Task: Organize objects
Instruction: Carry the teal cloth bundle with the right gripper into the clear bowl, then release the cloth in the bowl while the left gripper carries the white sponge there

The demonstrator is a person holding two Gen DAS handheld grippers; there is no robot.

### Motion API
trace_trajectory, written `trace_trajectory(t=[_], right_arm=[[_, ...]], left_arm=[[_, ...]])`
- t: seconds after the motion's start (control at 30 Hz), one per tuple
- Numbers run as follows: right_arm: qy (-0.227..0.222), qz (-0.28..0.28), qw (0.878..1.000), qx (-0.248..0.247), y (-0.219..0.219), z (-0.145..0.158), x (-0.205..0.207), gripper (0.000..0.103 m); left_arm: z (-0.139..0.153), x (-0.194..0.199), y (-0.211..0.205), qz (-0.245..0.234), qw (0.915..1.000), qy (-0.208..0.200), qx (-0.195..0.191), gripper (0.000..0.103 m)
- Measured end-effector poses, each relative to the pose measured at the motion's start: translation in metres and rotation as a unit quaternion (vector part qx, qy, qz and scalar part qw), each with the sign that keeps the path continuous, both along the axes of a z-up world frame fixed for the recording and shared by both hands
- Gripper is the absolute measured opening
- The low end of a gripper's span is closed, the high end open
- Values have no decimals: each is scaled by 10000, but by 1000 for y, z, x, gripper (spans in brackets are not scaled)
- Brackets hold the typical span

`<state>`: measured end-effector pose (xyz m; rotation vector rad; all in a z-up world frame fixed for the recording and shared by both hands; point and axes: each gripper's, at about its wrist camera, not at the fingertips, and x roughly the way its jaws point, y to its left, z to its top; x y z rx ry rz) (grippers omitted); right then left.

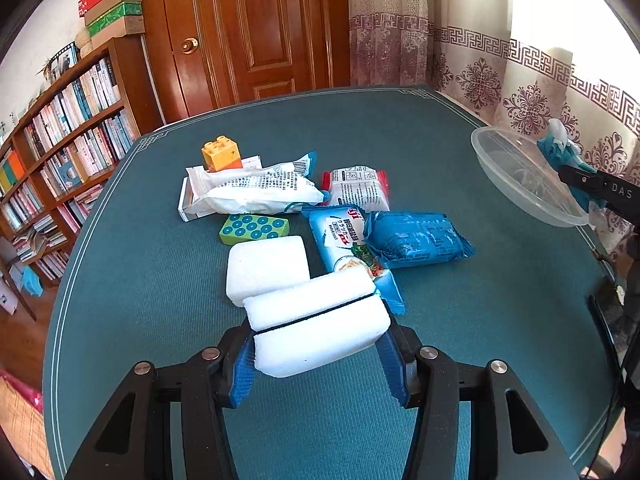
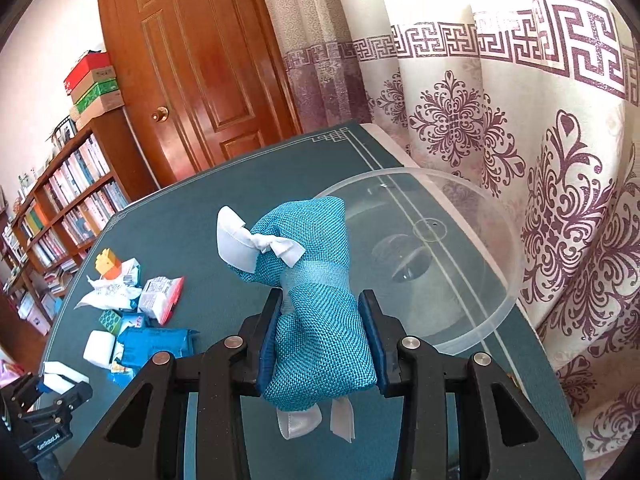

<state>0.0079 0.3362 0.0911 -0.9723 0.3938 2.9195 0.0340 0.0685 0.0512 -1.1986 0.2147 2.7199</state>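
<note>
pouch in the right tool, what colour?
Teal woven pouch with a white ribbon bow; clearest in the right wrist view.

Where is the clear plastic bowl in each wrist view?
Left wrist: the clear plastic bowl sits at the right edge, partly behind the right gripper.
Right wrist: right of centre, behind the teal woven pouch.
Shared landmark: brown wooden door.

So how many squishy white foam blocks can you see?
2. One white foam block with a black slit is gripped in the left gripper. The other plain white foam block lies on the teal table just beyond it. More might hide under the snack packets.
</note>
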Motion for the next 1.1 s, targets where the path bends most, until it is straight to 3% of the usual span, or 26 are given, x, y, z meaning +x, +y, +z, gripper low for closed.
trace_trajectory(t=[0.53,0.57,0.63,0.7,1.1], right_arm=[[-274,-714,9970,142,38,-16,-14,40],[-303,-774,9965,118,41,-17,-14,41],[-371,-890,9953,31,46,-18,-14,58],[-369,-994,9944,40,48,-18,-13,66],[9,-731,9963,460,15,2,-1,66]], left_arm=[[14,-11,40,-379,9991,189,12,55],[15,-12,42,-397,9990,196,20,55],[17,-15,46,-431,9989,198,57,55],[19,-17,50,-465,9987,194,108,55],[29,-43,85,-730,9966,242,312,55]])
